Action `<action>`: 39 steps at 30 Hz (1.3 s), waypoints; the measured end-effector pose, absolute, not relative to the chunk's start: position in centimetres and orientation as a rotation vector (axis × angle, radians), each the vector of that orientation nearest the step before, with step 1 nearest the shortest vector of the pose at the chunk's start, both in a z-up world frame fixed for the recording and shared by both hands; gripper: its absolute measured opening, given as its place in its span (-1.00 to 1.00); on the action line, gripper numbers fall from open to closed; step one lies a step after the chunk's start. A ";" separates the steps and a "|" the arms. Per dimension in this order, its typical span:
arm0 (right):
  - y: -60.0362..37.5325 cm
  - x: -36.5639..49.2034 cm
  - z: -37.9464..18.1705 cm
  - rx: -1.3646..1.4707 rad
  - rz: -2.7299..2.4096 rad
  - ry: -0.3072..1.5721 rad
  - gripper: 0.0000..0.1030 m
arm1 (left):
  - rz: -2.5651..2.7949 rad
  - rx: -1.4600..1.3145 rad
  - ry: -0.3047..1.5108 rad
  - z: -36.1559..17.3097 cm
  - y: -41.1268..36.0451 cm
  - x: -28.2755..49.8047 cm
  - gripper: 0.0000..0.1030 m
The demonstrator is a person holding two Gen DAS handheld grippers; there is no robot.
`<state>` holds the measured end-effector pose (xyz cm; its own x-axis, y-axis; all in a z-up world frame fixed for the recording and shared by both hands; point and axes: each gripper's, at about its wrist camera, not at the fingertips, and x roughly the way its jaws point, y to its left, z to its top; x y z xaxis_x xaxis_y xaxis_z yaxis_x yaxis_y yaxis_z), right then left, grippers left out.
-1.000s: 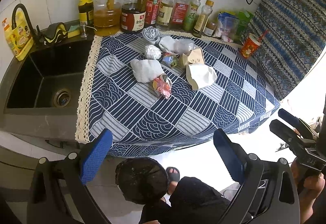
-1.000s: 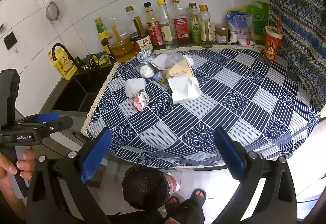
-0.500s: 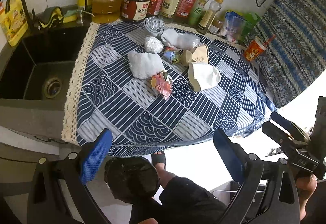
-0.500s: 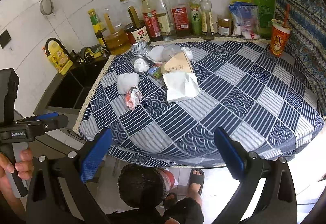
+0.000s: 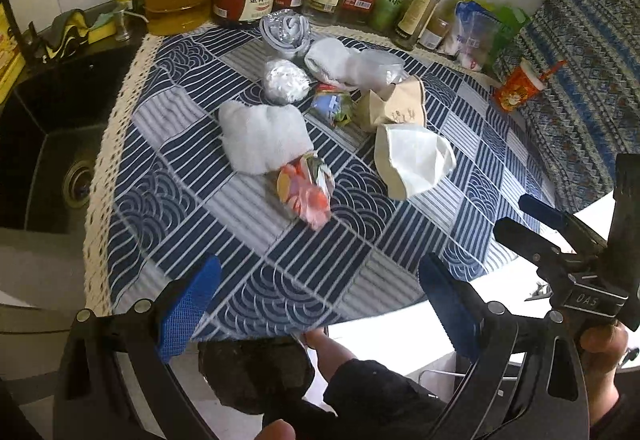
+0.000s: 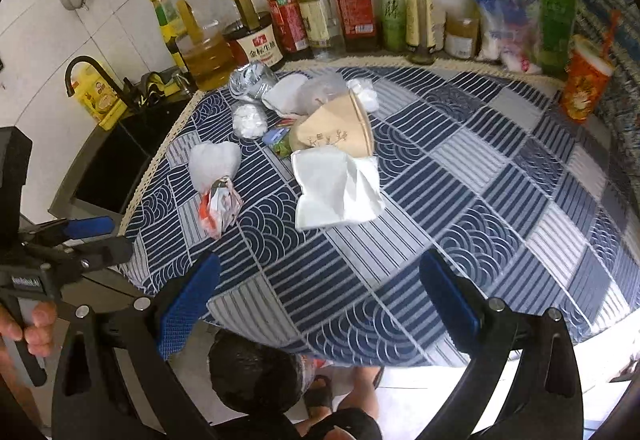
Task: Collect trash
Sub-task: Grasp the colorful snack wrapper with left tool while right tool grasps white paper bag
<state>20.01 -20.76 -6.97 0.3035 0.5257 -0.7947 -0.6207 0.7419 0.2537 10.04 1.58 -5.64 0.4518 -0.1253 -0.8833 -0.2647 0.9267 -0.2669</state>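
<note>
Trash lies in a cluster on the blue patterned tablecloth point(image 5: 248, 272): a red-orange snack wrapper point(image 5: 306, 185), a crumpled white tissue point(image 5: 262, 139), a flat white paper bag point(image 5: 412, 159), a brown paper cup on its side point(image 5: 394, 105), a foil ball point(image 5: 285, 81), a small blue-green wrapper point(image 5: 332, 105) and clear plastic point(image 5: 286, 29). My left gripper point(image 5: 320, 300) is open and empty above the table's front edge. My right gripper point(image 6: 320, 296) is open and empty over the front of the cloth, short of the paper bag point(image 6: 334, 189) and the wrapper point(image 6: 218, 205).
A black-lined bin point(image 6: 252, 376) stands on the floor below the table edge. Sauce and oil bottles point(image 6: 320, 7) line the back wall. A black sink point(image 5: 52, 155) lies to the left. An orange cup with a straw point(image 6: 584, 79) stands at the back right.
Both grippers have moved forward and down toward the table; the trash now looks closer. Nothing on the table has moved and both stay open.
</note>
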 end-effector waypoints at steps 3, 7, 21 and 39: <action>-19.6 21.6 -8.1 -0.136 0.768 1.023 0.92 | 0.080 -0.442 1.120 -6.6 1.9 11.4 0.85; -18.3 23.5 -9.9 -0.135 0.775 1.058 0.92 | 0.094 -0.470 1.141 -8.0 2.5 13.1 0.84; -15.4 27.6 -15.1 -0.169 0.772 1.145 0.92 | 0.095 -0.519 1.199 -12.1 3.9 17.2 0.58; -15.4 28.2 -15.2 -0.194 0.787 1.137 0.64 | 0.126 -0.492 1.223 -13.5 3.4 18.4 -0.17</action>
